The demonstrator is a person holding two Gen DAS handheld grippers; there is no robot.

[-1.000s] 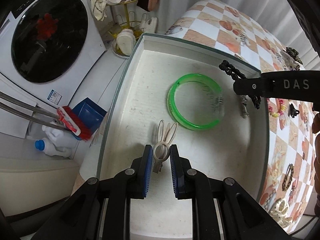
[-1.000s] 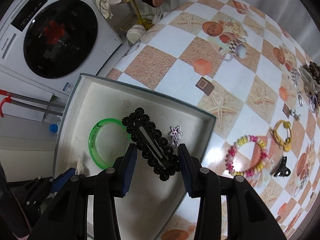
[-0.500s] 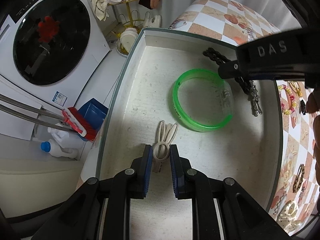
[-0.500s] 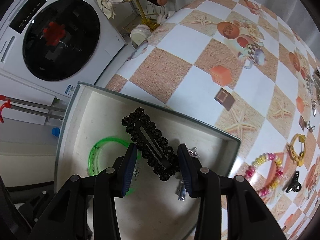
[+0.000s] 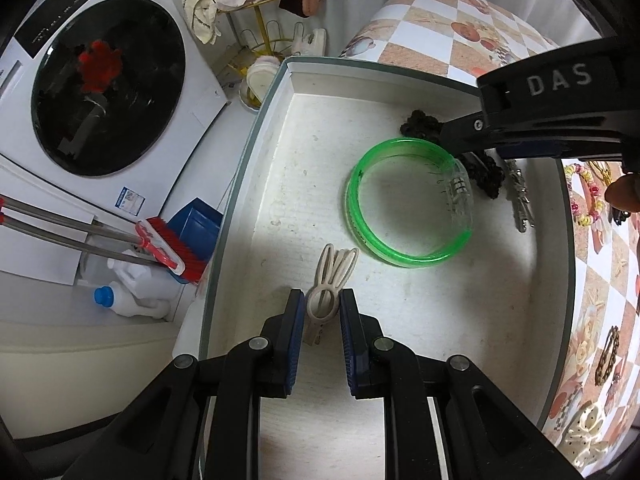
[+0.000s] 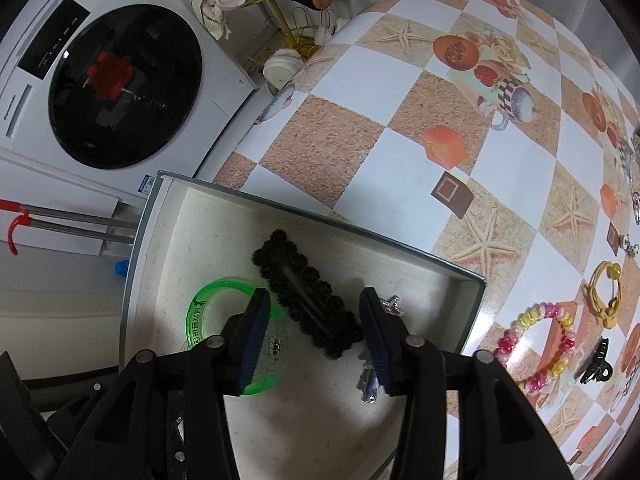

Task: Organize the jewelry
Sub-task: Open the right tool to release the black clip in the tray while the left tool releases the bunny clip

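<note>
Over a white tray [image 5: 256, 184] on a checkered desk [image 6: 360, 80], the left hand-held gripper [image 5: 320, 314] has its blue pads narrowed around a beige rabbit-shaped hair clip [image 5: 330, 280], whose ears point toward 12 o'clock on the tray floor. A green bangle [image 5: 408, 200] lies at 1 o'clock from the clip. The right hand-held gripper [image 6: 316, 332] stands with jaws wide, a black beaded hair clip [image 6: 308, 296] lying between them on the tray floor, whether it touches the pads cannot be told. A silver star clip [image 6: 392, 306] lies just beside the right pad. A multicolored bead bracelet [image 6: 536, 344] and a small black claw clip [image 6: 596, 366] rest on the desk at 3 o'clock from the tray.
</note>
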